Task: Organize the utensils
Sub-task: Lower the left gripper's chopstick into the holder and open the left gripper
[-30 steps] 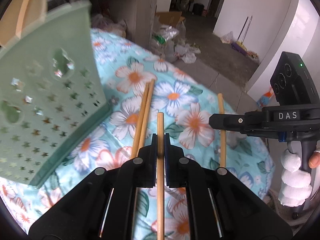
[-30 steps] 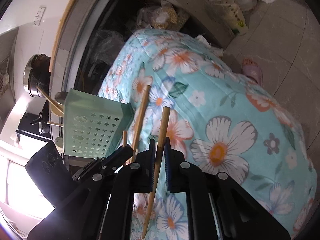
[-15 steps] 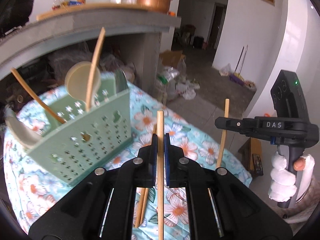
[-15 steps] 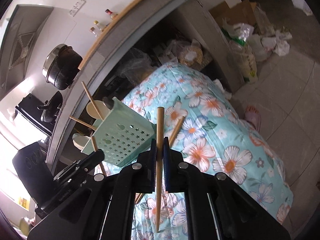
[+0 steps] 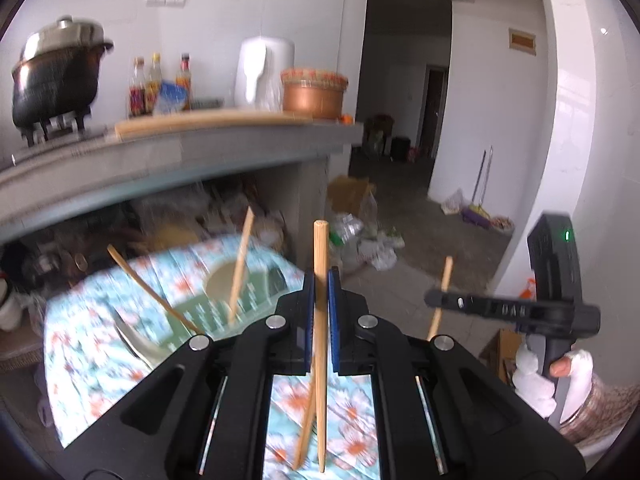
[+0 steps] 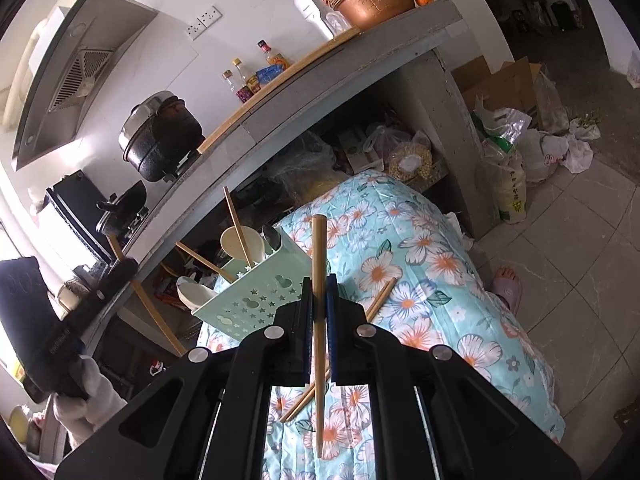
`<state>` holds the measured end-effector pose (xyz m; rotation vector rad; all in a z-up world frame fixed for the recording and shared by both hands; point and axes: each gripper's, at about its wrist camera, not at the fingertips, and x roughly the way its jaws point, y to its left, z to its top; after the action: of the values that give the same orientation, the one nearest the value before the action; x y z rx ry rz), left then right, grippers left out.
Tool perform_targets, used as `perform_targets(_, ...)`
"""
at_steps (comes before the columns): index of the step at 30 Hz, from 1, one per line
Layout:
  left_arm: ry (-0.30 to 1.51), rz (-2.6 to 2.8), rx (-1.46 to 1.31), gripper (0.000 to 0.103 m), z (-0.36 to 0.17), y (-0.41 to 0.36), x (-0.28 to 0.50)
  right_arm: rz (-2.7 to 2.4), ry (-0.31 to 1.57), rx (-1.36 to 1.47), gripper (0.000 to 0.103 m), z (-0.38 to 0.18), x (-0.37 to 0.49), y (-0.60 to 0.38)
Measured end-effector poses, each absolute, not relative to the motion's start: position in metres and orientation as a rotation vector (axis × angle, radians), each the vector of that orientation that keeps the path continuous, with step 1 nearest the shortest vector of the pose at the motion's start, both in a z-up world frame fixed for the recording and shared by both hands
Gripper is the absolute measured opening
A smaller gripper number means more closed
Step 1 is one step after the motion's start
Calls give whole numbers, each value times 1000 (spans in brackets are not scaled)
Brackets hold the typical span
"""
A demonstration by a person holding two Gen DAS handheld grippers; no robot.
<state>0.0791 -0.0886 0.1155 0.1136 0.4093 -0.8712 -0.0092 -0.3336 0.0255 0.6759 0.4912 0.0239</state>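
Transfer step in hand: left gripper and right gripper each clamped on a raised chopstick, clear of the worktop; next, lowering both upright into the green caddy.

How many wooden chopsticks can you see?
6: one chopstick in the left claw, one in the right claw, two together on the floral cloth, two standing in the green holder; others may hide inside.

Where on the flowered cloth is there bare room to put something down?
The floral tablecloth is bare right of the loose chopsticks, out to the floor-side edge. It is crowded around the green utensil caddy and under both grippers.
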Motion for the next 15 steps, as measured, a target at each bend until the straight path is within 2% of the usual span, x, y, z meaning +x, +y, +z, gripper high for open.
perform_targets(9, 190, -735, 49, 6, 184, -63, 93, 29, 478, 694, 6, 26, -15, -343)
perform_targets(15, 113, -669, -15, 6, 205, -60, 113, 24, 489, 711, 6, 22, -15, -348)
